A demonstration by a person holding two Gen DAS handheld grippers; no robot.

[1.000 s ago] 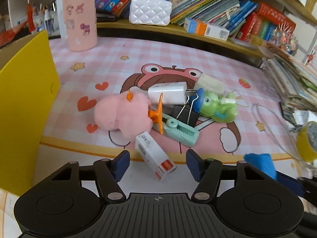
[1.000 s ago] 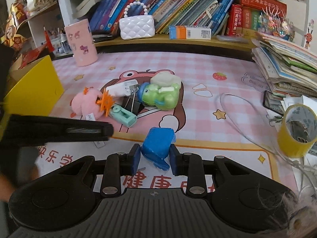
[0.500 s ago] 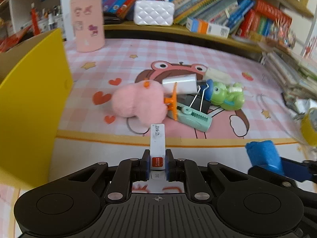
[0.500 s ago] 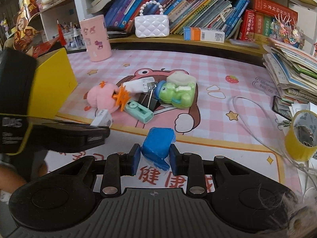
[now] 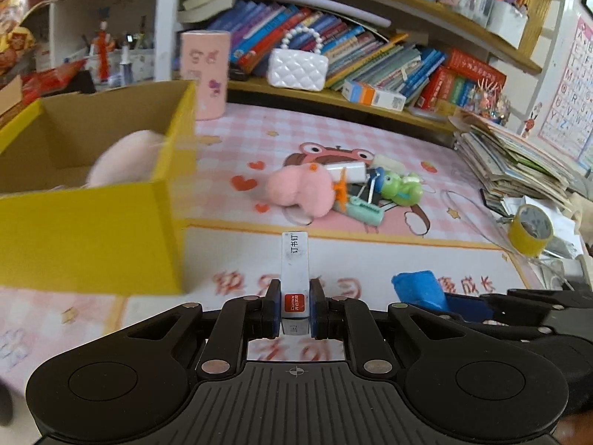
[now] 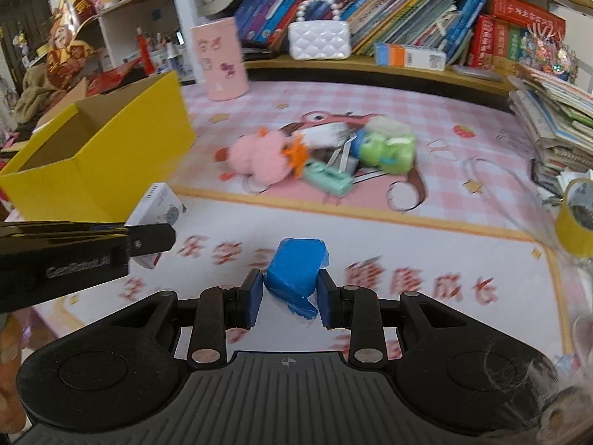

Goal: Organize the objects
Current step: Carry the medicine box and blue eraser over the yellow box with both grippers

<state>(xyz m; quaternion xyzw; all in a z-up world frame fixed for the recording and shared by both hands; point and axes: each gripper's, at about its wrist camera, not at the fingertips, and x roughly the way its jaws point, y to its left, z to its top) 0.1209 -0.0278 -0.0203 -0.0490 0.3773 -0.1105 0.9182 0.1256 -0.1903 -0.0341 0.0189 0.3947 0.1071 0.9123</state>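
My left gripper [image 5: 294,306] is shut on a small white staple box [image 5: 294,267] with a red label, held above the mat; the box also shows in the right wrist view [image 6: 157,204]. My right gripper [image 6: 291,289] is shut on a blue block [image 6: 296,270], which also shows in the left wrist view [image 5: 418,289]. An open yellow cardboard box [image 5: 92,218] stands at the left with a pink soft thing [image 5: 122,161] inside. On the pink mat lies a pile: a pink plush [image 5: 300,189], a green frog toy [image 5: 402,189], a mint stapler [image 5: 365,211] and a white charger [image 5: 346,168].
A pink cup [image 5: 204,74] and a white quilted purse [image 5: 298,68] stand at the back by shelved books. A stack of books [image 5: 515,163] and a yellow tape roll [image 5: 530,228] sit at the right. A clear cable [image 6: 507,185] loops on the mat.
My left gripper closed on the staple box, lifted it and drew back and left, so the yellow box now shows its open inside. My right gripper still holds the blue block.
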